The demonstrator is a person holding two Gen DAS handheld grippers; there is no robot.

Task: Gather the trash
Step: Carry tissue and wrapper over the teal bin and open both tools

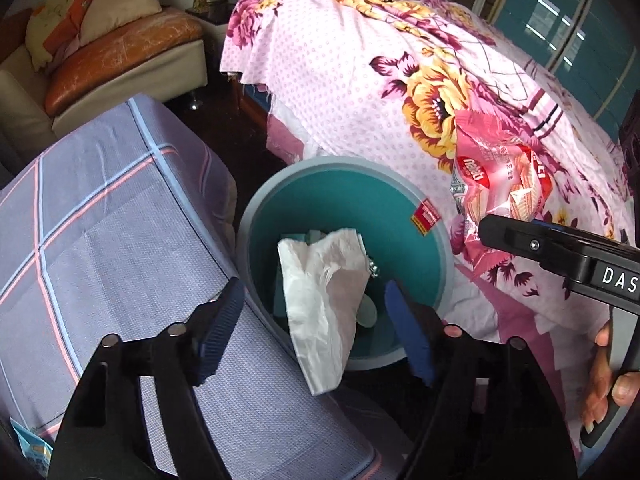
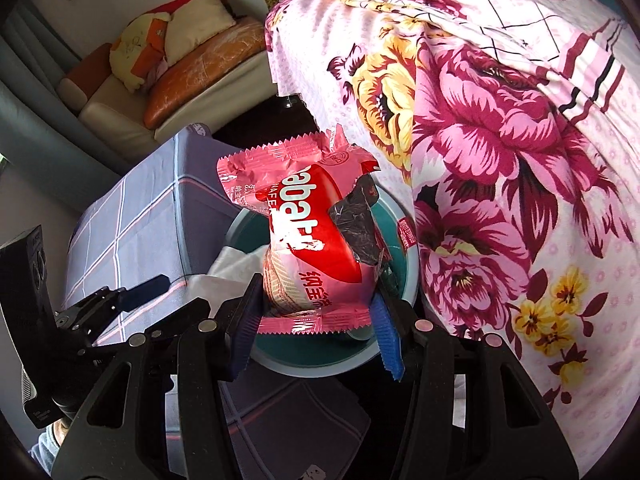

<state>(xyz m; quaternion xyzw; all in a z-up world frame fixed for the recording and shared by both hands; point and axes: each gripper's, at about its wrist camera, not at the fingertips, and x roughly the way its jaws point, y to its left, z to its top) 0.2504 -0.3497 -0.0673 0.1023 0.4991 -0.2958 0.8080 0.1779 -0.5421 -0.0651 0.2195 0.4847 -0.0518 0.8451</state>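
wrapper point(image 2: 316, 236) upright between right jaws

Home bedroom, bed point(image 1: 360, 64) under floral spread, cushioned sofa point(image 1: 120, 52), probably a wardrobe point(image 1: 560, 28) behind

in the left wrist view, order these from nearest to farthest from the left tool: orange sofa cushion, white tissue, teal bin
1. white tissue, between the left tool fingers, over the bin's near edge.
2. teal bin, just ahead, below.
3. orange sofa cushion, far back, upper left.
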